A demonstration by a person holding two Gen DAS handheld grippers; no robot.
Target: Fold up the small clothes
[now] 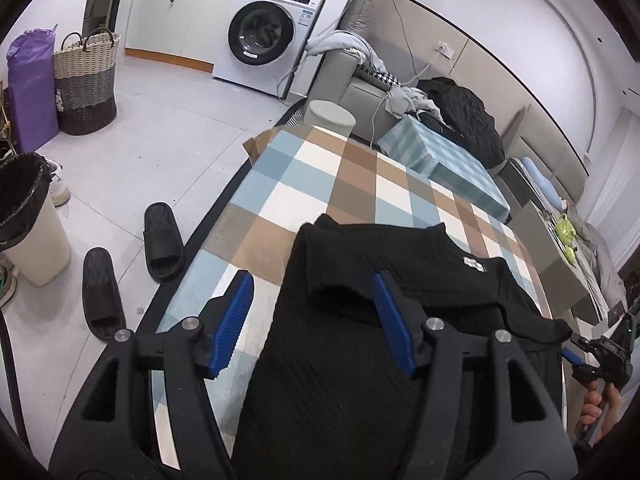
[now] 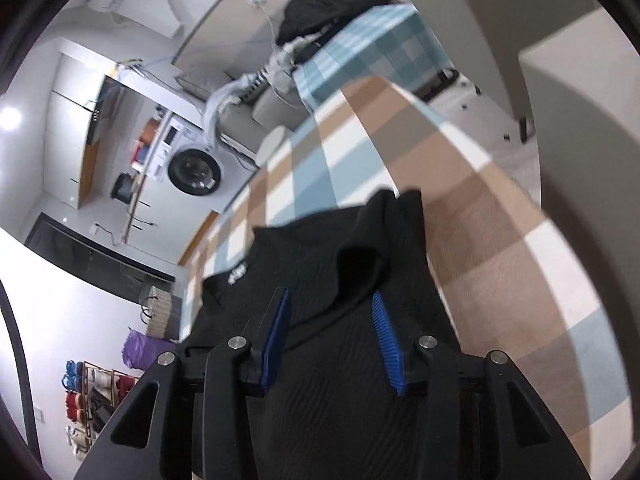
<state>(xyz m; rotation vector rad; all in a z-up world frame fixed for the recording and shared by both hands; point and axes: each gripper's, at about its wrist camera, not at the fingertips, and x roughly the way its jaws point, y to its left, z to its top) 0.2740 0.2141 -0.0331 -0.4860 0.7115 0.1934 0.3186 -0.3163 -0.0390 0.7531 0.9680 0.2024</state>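
A black knit garment (image 1: 360, 320) lies folded on the table's checked cloth (image 1: 320, 184), with a small white label (image 1: 474, 263) near its collar. My left gripper (image 1: 316, 316) hovers open over the garment's left edge. One blue pad is above the cloth and the other above the knit, and neither presses on it. In the right wrist view the same garment (image 2: 340, 360) fills the foreground, its label (image 2: 238, 272) to the left. My right gripper (image 2: 332, 336) is open astride a raised fold, with a gap on both sides.
A teal checked bundle (image 1: 444, 160) and a grey cylinder (image 1: 330, 118) sit at the table's far end. A sofa (image 1: 360, 76) piled with clothes is behind. Slippers (image 1: 162, 240), a lined bin (image 1: 24, 216), a woven basket (image 1: 86, 80) and a washing machine (image 1: 264, 32) are on the floor to the left.
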